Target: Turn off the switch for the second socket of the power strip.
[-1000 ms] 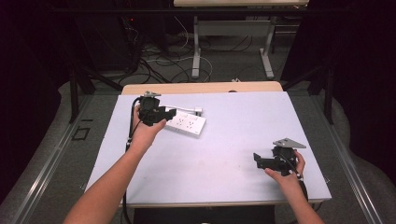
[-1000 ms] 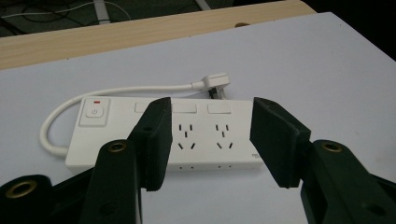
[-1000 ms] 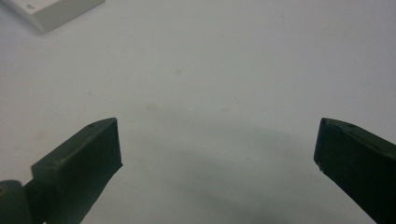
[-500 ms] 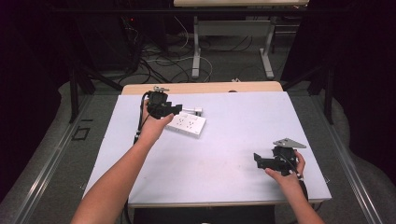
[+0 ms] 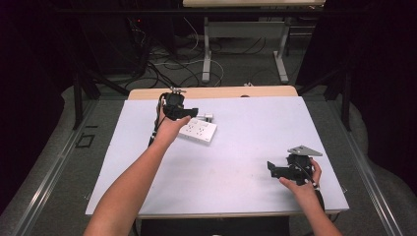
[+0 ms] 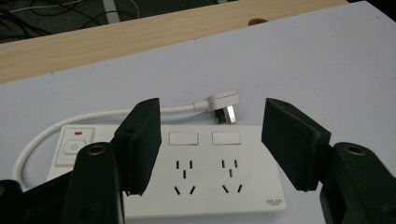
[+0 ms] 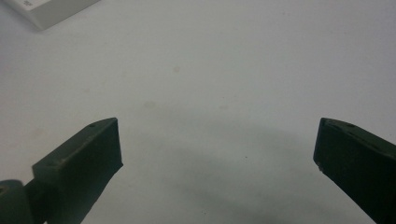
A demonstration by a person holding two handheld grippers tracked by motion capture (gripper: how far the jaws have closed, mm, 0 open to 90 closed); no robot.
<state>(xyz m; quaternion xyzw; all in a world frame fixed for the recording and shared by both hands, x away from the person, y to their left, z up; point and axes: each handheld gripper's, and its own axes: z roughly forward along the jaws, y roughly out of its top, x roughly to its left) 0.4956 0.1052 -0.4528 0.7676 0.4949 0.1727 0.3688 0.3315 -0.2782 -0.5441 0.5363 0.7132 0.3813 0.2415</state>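
The left tongs (image 5: 189, 112) hang over the far-left part of the pale grey tabletop (image 5: 236, 162), pitched down at a flat white plastic power strip (image 5: 197, 130) that lies directly beneath and just ahead of them. Their jaws have just been opening and now stand moderately wide, with nothing pinched between them; in the left gripper view the strip's (image 6: 187, 172) socket face shows in the gap between the two black pads, so the spread looks chosen to straddle the strip's body rather than to take anything small. Beyond the jaws lies the strip's own white flat-pin plug (image 6: 224, 105), loose on the tabletop, with its white cord (image 6: 93, 119) looping back round the switch end; it sits close to the strip, probably so it can be picked up and pushed into one of the sockets.

To the right, well apart from the strip, the right tongs (image 5: 276, 169) rest low near the tabletop's near-right corner, held by the person's right hand (image 5: 302, 182). Their jaws gape wide and empty, with bare tabletop (image 7: 210, 93) between them in the right gripper view; a corner of the strip (image 7: 51, 11) shows far ahead of them. This hand seems parked, waiting while the left does the reaching.
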